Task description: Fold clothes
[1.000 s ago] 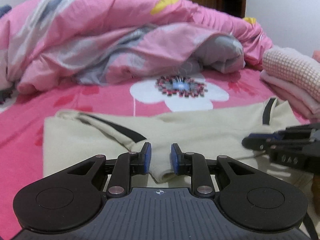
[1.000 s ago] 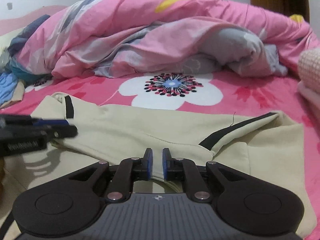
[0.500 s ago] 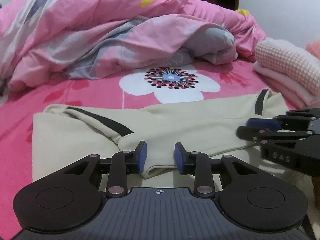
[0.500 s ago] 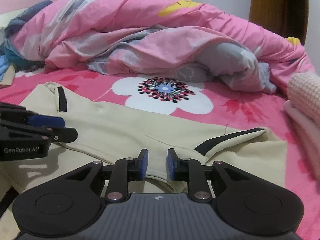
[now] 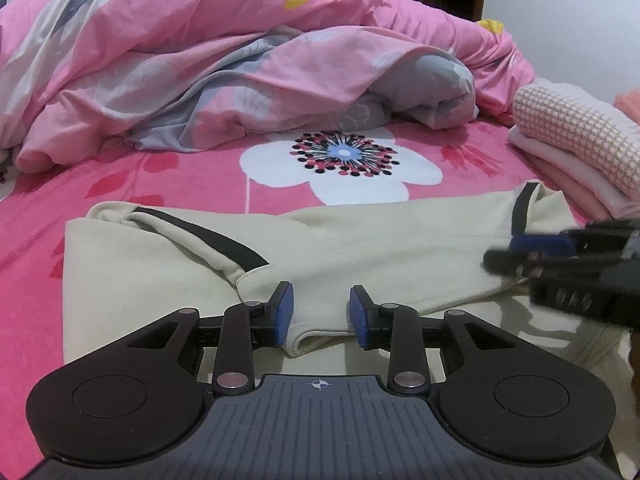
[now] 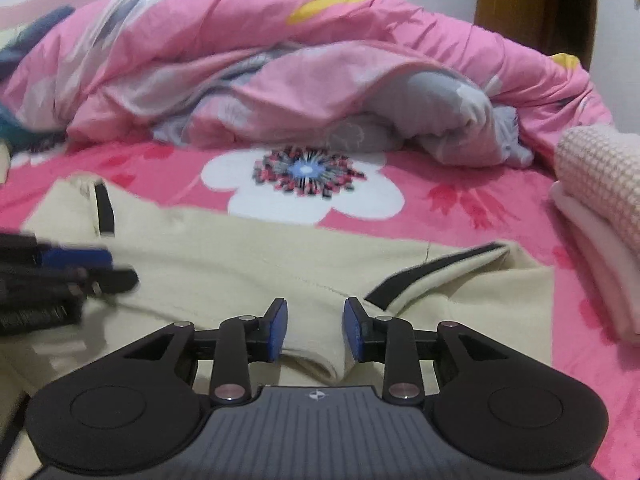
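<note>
A cream sweatshirt (image 5: 360,248) with black stripes lies flat across the pink floral bed sheet (image 5: 200,168), its sleeves folded inward. My left gripper (image 5: 320,316) stands partly open over the near folded edge. A fold of cream cloth lies loose between its blue pads (image 5: 285,312). My right gripper (image 6: 316,326) is opening over the same garment (image 6: 240,256), with a sleeve end lying slack between its pads. Each gripper also shows in the other's view: the right gripper (image 5: 560,264) blurred at the right edge, the left gripper (image 6: 72,272) at the left edge.
A bundled pink and grey duvet (image 5: 240,60) fills the back of the bed. A stack of folded pink clothes topped by a waffle-knit piece (image 5: 576,140) sits at the right edge. A dark wooden door (image 6: 536,4) stands behind.
Both grippers' jaws have widened and let go of the cream cloth, which now lies slack between the pads. Both hands have stayed roughly in place.
</note>
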A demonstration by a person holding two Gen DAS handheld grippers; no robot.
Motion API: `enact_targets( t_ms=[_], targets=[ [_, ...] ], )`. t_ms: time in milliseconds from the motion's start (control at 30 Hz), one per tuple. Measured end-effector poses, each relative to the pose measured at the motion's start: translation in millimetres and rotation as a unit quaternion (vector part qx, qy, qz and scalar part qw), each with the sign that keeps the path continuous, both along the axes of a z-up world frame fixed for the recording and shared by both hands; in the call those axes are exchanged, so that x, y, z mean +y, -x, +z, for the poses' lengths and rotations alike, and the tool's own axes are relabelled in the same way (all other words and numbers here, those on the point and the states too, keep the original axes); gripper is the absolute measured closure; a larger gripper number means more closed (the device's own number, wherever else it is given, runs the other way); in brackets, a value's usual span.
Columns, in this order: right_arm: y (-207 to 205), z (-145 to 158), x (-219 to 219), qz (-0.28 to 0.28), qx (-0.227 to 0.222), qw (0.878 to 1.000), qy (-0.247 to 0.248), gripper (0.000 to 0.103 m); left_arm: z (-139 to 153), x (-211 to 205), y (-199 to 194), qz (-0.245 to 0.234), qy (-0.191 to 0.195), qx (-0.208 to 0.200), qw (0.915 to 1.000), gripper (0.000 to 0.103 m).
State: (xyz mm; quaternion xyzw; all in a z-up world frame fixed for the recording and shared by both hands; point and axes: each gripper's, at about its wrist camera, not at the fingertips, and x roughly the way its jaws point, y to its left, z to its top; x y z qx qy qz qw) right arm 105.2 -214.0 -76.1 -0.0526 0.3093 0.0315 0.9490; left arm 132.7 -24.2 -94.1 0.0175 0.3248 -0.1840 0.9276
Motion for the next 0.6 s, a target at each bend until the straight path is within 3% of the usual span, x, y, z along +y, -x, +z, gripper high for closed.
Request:
enact_targets(
  t_ms=[100,300,600],
  targets=[
    [2,11,2,-0.004,-0.024,1.000,0.003,0.070,0,0,0,0.000,0.000,0.001,1.0000,0.072],
    [-5,-18,-2,-0.004,0.009,0.999,0.041,0.069,1,0,0,0.001,0.002,0.002,1.0000,0.072],
    [-1,-17,0,-0.009,0.011,0.999,0.047,0.069,7,-1,5,-0.005,0.006,-0.019,0.9998,0.070]
  ],
)
